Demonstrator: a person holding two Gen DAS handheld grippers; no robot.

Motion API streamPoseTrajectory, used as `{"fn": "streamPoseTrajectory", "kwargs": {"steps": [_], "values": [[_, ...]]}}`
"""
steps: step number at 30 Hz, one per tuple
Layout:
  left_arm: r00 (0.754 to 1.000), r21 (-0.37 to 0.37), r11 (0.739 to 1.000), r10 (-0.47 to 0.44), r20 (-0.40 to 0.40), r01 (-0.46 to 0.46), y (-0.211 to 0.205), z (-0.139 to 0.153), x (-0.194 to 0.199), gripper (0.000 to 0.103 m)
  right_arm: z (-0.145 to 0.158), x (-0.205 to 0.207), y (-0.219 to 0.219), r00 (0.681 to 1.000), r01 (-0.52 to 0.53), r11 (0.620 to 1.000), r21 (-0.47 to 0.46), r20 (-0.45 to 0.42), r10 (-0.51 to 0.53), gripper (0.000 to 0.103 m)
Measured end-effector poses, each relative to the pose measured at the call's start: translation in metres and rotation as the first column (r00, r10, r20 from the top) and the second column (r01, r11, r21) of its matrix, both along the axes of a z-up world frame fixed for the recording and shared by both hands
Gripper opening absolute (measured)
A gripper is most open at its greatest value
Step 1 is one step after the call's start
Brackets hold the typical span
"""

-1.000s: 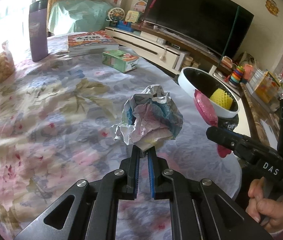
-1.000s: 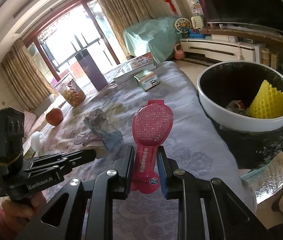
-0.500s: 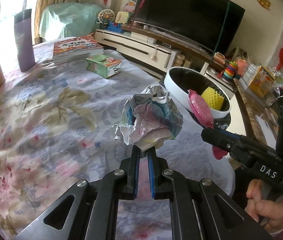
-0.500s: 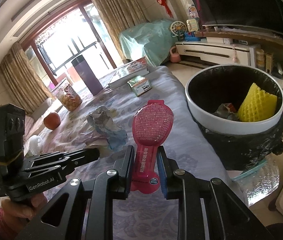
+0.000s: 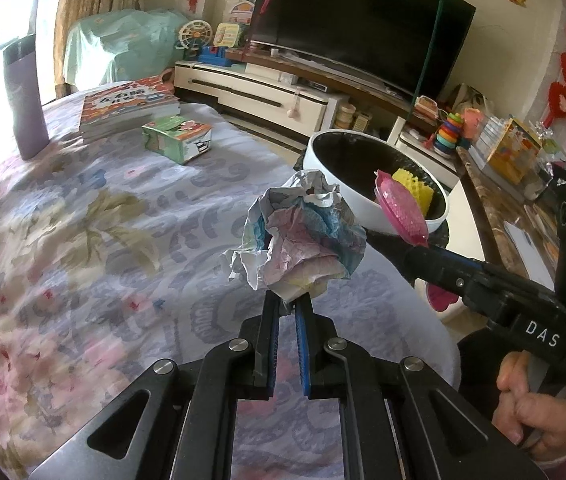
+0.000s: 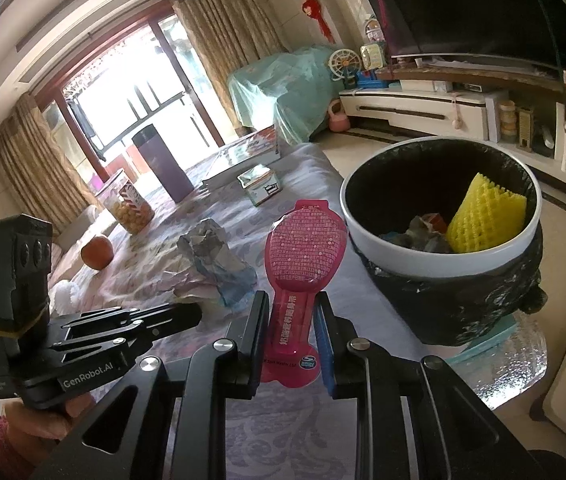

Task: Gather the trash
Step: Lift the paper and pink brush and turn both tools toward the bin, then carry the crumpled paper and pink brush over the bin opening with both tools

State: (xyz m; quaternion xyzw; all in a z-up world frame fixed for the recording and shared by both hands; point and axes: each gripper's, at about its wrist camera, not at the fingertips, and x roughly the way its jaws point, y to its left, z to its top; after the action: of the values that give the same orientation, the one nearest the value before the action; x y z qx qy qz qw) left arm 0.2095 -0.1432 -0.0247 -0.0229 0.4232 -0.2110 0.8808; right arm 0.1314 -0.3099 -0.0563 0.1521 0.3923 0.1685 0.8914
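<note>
While both hand-held grippers are hovering over a table draped in a floral cloth (image 5: 83, 240), each is gripping one piece of trash. White lettering reading "DAS" is showing on the side of the right gripper (image 5: 411, 248) in the left wrist view, and "GenRobot.AI" is showing on the side of the left gripper (image 6: 187, 314) in the right wrist view. Seen from its own camera, the left gripper (image 5: 287, 304) is angling downward with its blue-padded jaws nearly together, pinching the lower edge of a crumpled paper ball (image 5: 303, 236) printed in pink and blue and holding it above the cloth. Seen from its own camera, the right gripper (image 6: 291, 312) is clamping the narrow stem of a pink plastic blister pack (image 6: 303, 256), whose rounded end is pointing toward a white-rimmed trash bin (image 6: 403, 260) lined with a black bag. Small Chinese print and a line ending "Master Ltd" are visible on the pack, the rest too small to read. A yellow foam fruit net (image 6: 483, 220) is lying inside the bin. A hand (image 5: 531, 408) is wrapping the right gripper's handle.
</note>
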Motion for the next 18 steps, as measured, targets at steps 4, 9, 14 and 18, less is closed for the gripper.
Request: {"fn": "streamPoseTrajectory", "kwargs": {"steps": [4, 9, 14, 18], "values": [[1.000, 0.004, 1.000, -0.007, 0.000, 0.007, -0.006, 0.000, 0.001, 0.007, 0.001, 0.000, -0.002, 1.000, 0.004, 1.000, 0.000, 0.002, -0.004, 0.023], [1.000, 0.009, 1.000, -0.022, 0.002, 0.022, -0.014, 0.002, 0.003, 0.007, 0.001, 0.002, -0.008, 1.000, 0.016, 1.000, 0.005, 0.001, -0.016, 0.023], [0.999, 0.011, 0.999, -0.035, 0.005, 0.035, -0.021, 0.003, 0.006, 0.007, 0.001, 0.002, -0.016, 1.000, 0.029, 1.000, 0.004, 0.000, -0.029, 0.023], [0.999, 0.013, 0.999, -0.045, 0.006, 0.045, -0.028, 0.004, 0.007, 0.007, 0.001, 0.002, -0.021, 0.999, 0.038, 0.999, 0.002, -0.001, -0.038, 0.023]]}}
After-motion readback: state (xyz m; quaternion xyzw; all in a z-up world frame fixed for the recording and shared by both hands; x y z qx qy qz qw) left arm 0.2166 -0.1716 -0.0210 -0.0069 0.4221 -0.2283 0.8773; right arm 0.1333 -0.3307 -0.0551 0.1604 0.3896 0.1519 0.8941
